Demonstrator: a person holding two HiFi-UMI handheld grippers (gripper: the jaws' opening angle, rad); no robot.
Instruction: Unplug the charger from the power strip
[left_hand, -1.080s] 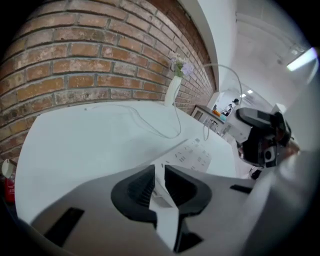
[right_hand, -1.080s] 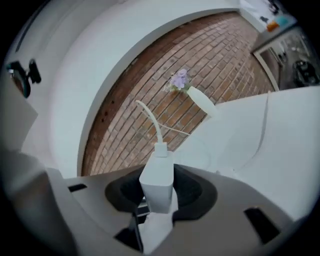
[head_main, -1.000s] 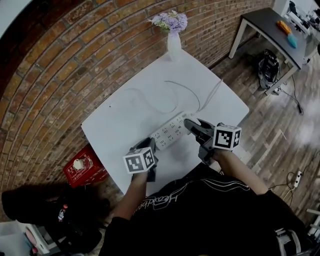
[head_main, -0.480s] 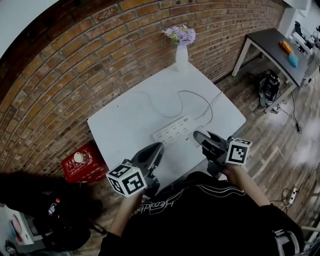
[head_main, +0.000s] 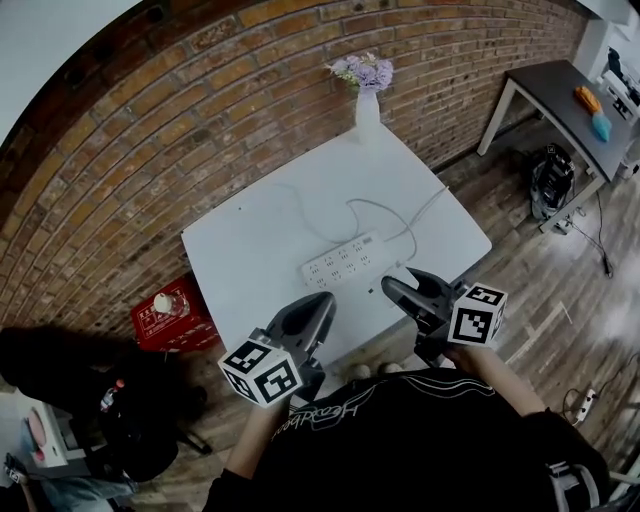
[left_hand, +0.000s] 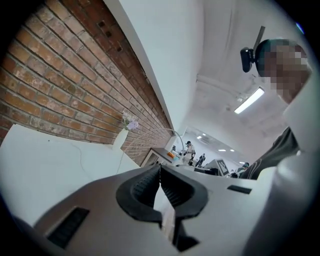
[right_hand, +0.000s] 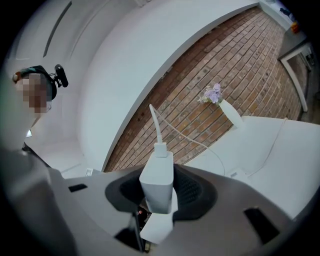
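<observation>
The white power strip (head_main: 345, 262) lies on the white table (head_main: 250, 245), near its front edge. My right gripper (head_main: 392, 288) hovers off the table's front right edge, pointing about level. In the right gripper view its jaws (right_hand: 162, 172) are shut on the white charger (right_hand: 157, 185), and the charger's white cable (right_hand: 158, 125) rises from its top. More cable (head_main: 385, 210) loops on the table behind the strip. My left gripper (head_main: 325, 300) hangs in front of the strip, clear of it. Its pads (left_hand: 160, 170) meet with nothing between them.
A white vase with purple flowers (head_main: 367, 100) stands at the table's far corner against the brick wall. A red crate with a bottle (head_main: 170, 318) sits on the floor at left. A grey side table (head_main: 560, 90) and a black bag (head_main: 555, 180) are at right.
Both grippers have risen and drawn back from the power strip toward the person. The left gripper, down at the strip's near end before, now hangs level with its jaws closed.
</observation>
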